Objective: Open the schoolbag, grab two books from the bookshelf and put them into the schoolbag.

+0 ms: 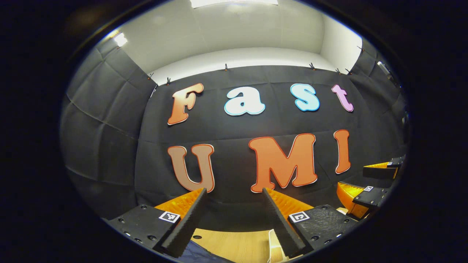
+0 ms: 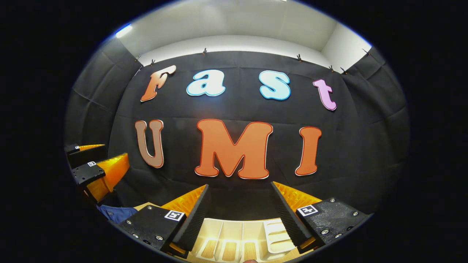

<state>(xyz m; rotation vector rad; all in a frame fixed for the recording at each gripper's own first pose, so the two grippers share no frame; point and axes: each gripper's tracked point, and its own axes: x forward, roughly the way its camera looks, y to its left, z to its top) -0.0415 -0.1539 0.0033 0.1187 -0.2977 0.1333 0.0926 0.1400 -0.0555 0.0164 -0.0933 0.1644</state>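
Note:
In the left gripper view my left gripper [image 1: 234, 197] is open, held high and facing the booth wall, nothing between its fingers. A dark blue piece of the schoolbag [image 1: 195, 254] peeks out below its left finger, on the wooden table [image 1: 234, 244]. The right gripper [image 1: 376, 179] shows at the far right edge there, open. In the right gripper view my right gripper [image 2: 239, 193] is open and empty above a cream-white bookshelf rack [image 2: 234, 233] with upright dividers; tan slots show at its base. The blue schoolbag [image 2: 117, 213] and the left gripper [image 2: 97, 160] sit at the lower left.
The black cloth wall stands close ahead in both views. A corner of the white rack [image 1: 274, 244] shows beside my left gripper's right finger. The wooden tabletop lies beneath both grippers.

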